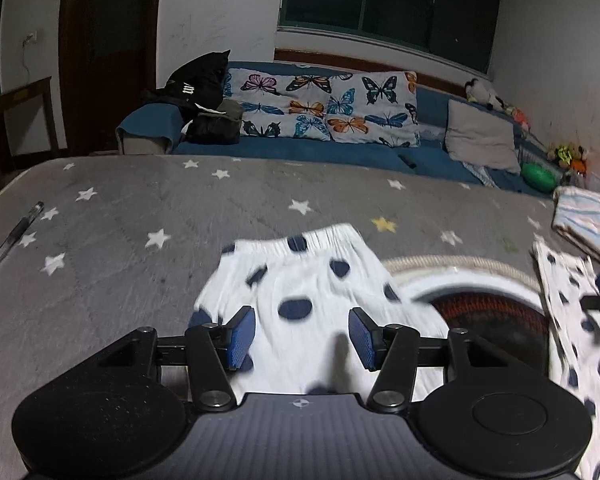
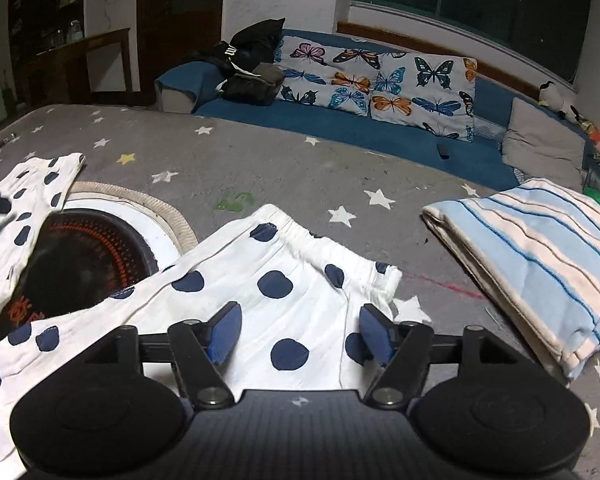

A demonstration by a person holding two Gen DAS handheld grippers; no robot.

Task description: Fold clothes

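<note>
I have both tools spread wide and gripping nothing: the left gripper [image 1: 302, 338] hangs over one part of the polka-dot garment [image 2: 268, 304], the right gripper [image 2: 300, 334] over another, each with white spotted cloth showing between its blue pads. The garment lies on the grey star-print cover [image 2: 260, 168] directly ahead of and under both tools, and it drapes across the round heater opening [image 2: 80, 256] set into that surface. In the right wrist view an elastic-gathered edge runs from upper left to lower right just beyond my right fingers, so that edge is the right hand's nearest hold; the cloth's long run stretches away to the left, over the opening, toward the left tool. In the left wrist view a similar gathered edge lies just beyond the fingers — blurred, so I cannot tell whether it is a waistband or a cuff. I judge the fold turns on carrying cloth along that left–right axis. Open room lies forward and to the left on the bare cover; to the right, the folded striped blanket [image 2: 540, 256] sits near the garment's edge and limits any sweep that way — the sunken opening beneath is the other hazard.
</note>
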